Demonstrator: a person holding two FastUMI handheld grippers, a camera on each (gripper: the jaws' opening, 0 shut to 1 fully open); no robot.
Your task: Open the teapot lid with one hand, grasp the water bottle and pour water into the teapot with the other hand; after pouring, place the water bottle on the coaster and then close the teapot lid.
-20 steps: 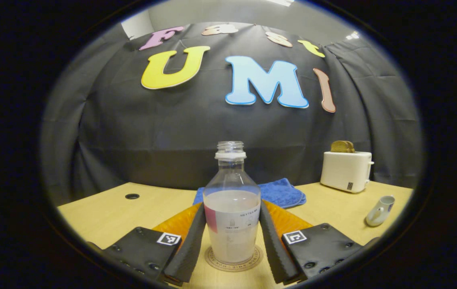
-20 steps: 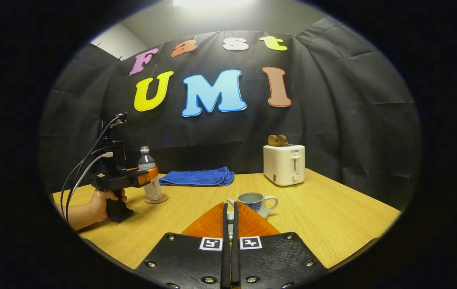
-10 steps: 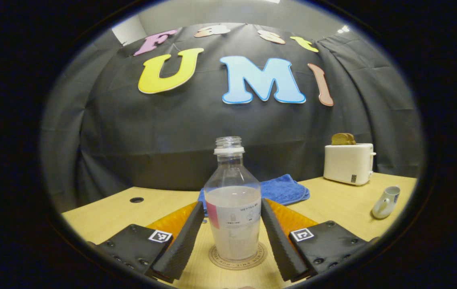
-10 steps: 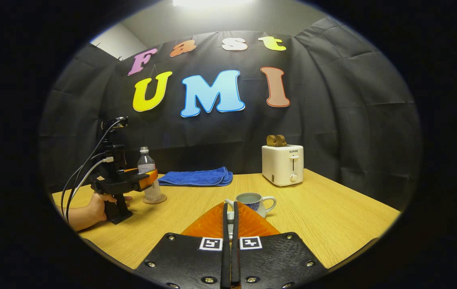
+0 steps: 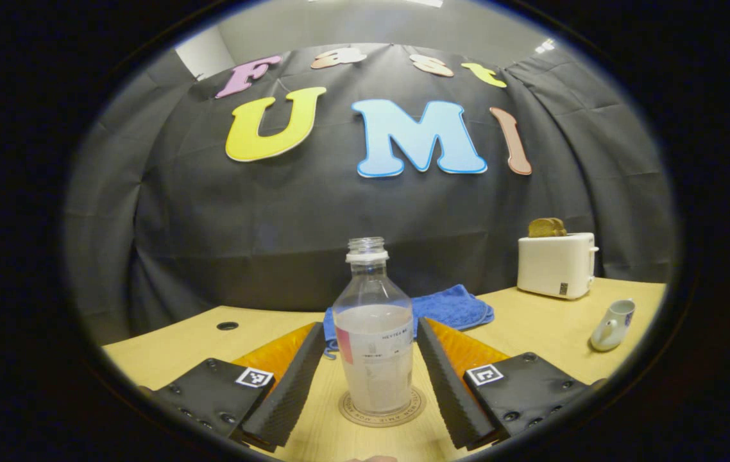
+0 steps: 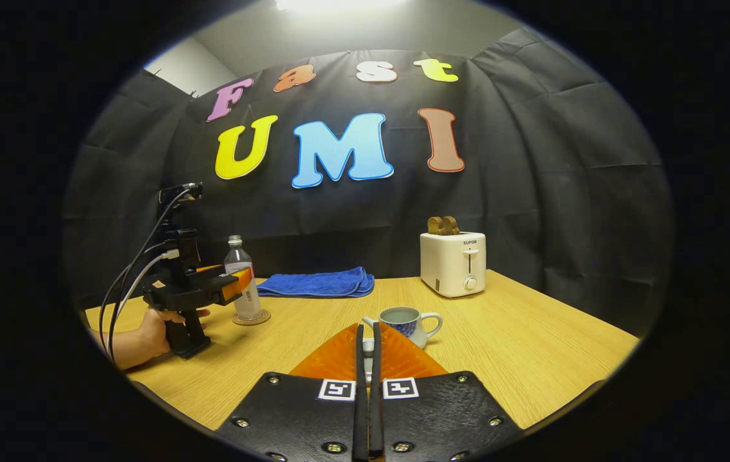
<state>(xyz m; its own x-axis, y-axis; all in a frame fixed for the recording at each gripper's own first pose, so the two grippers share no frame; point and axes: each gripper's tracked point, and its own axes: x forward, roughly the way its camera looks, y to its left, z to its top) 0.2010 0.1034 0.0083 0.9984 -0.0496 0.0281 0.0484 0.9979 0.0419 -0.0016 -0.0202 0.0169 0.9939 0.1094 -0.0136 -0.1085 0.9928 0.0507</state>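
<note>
1. Left claw (image 5: 371,378) is spread wide, its fingers flanking the uncapped water bottle (image 5: 374,346) without touching it.
2. Bottle stands upright on the round coaster (image 5: 382,410) on the bench (image 6: 532,359).
3. Right claw (image 6: 368,359) is pressed together on a small pale piece, just before the lidless teapot (image 6: 403,322).

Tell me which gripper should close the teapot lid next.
Right. The right gripper is shut on what looks like the lid, with the open teapot just ahead. The left gripper stands open around the water bottle on its coaster.
</note>
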